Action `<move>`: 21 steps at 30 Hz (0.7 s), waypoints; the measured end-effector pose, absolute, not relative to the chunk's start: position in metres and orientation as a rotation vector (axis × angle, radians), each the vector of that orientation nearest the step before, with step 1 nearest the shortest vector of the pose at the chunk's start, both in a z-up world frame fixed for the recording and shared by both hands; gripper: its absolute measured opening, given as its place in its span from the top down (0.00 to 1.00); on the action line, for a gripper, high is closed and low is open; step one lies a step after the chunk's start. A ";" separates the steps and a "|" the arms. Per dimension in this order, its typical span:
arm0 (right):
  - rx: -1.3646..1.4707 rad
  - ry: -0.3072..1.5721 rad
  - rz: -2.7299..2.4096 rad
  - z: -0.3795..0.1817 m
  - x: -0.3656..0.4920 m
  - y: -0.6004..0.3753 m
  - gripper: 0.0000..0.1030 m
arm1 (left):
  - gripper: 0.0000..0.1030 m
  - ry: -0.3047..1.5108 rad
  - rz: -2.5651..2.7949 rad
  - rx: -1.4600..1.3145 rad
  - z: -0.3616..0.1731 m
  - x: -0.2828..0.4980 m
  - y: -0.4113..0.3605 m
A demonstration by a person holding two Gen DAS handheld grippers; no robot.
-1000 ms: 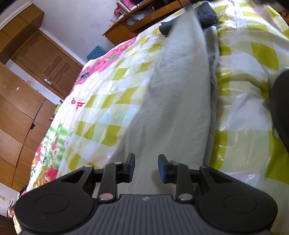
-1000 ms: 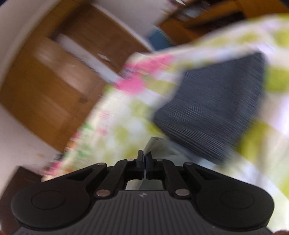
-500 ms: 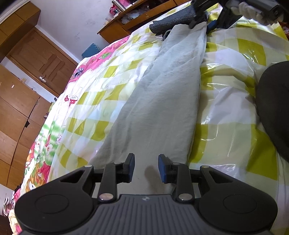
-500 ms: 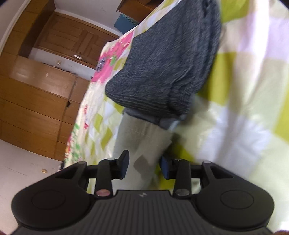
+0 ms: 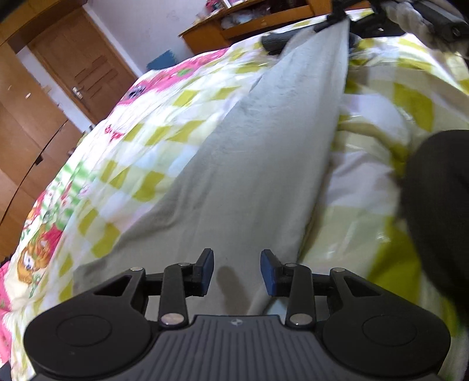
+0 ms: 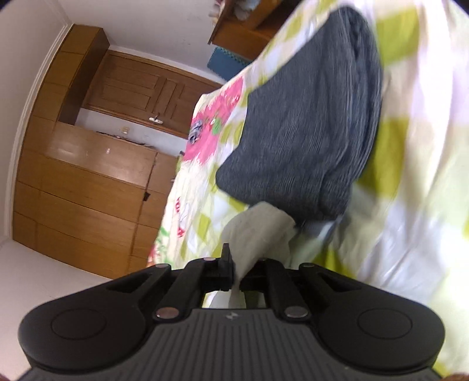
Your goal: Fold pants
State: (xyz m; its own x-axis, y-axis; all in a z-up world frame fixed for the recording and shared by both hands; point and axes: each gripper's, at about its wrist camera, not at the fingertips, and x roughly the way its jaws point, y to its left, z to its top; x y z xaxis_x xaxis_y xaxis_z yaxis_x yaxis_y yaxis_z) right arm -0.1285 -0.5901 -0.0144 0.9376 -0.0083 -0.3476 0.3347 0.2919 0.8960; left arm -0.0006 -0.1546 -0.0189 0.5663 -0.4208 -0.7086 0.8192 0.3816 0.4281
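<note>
Light grey pants (image 5: 263, 146) lie stretched lengthwise on the checked bed cover (image 5: 146, 140). My left gripper (image 5: 236, 269) hovers over their near end with its jaws opening. Cloth lies below the blue pads (image 5: 206, 269), and the pads do not press it. At the far end, the right gripper (image 5: 340, 17) lifts the pants' tip. In the right wrist view, my right gripper (image 6: 236, 263) is shut on that end of the pants (image 6: 258, 228), with cloth pinched between its fingers.
A folded dark grey garment (image 6: 307, 132) lies on the bed cover (image 6: 410, 175) just beyond the held end, and shows small in the left wrist view (image 5: 275, 41). A black mass (image 5: 439, 205) sits at the right. Wooden wardrobes and a door (image 5: 88, 67) line the far wall.
The right gripper was open over the pants' end half a second ago and has shut on it. The far end now stands lifted. The left jaws stand a little wider.
</note>
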 end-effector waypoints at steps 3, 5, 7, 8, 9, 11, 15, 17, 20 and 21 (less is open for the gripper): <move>1.201 0.348 -0.287 -0.005 -0.129 -0.591 0.95 | 0.52 0.520 -0.861 0.819 -0.016 -0.010 -0.159; 1.155 0.376 -0.297 0.006 -0.126 -0.586 0.95 | 0.52 0.512 -0.850 0.785 -0.011 -0.012 -0.153; 1.107 0.362 -0.282 0.026 -0.122 -0.575 0.95 | 0.51 0.518 -0.813 0.744 -0.007 -0.010 -0.138; 1.076 0.355 -0.263 0.040 -0.116 -0.565 0.95 | 0.51 0.523 -0.789 0.725 -0.006 -0.009 -0.129; 1.042 0.354 -0.234 0.052 -0.111 -0.555 0.95 | 0.51 0.529 -0.760 0.705 -0.005 -0.007 -0.118; 0.974 0.373 -0.156 0.077 -0.094 -0.527 0.95 | 0.51 0.538 -0.693 0.670 -0.005 -0.003 -0.096; 0.810 0.444 0.029 0.116 -0.046 -0.446 0.95 | 0.50 0.574 -0.551 0.572 -0.009 0.004 -0.050; 0.719 0.493 0.143 0.127 -0.015 -0.390 0.95 | 0.50 0.572 -0.483 0.534 -0.009 0.003 -0.026; 0.587 0.577 0.300 0.130 0.030 -0.300 0.95 | 0.50 0.587 -0.388 0.456 -0.010 0.002 0.011; 0.563 0.609 0.354 0.127 0.044 -0.270 0.95 | 0.47 0.593 -0.364 0.429 -0.010 0.001 0.022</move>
State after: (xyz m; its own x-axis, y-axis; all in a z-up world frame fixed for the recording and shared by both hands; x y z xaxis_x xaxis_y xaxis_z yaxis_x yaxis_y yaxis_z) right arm 0.0439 -0.2703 0.1274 0.7682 0.4682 -0.4367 -0.1481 0.7935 0.5903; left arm 0.0009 0.0218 -0.0104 0.7710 -0.2041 -0.6032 0.4451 0.8502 0.2811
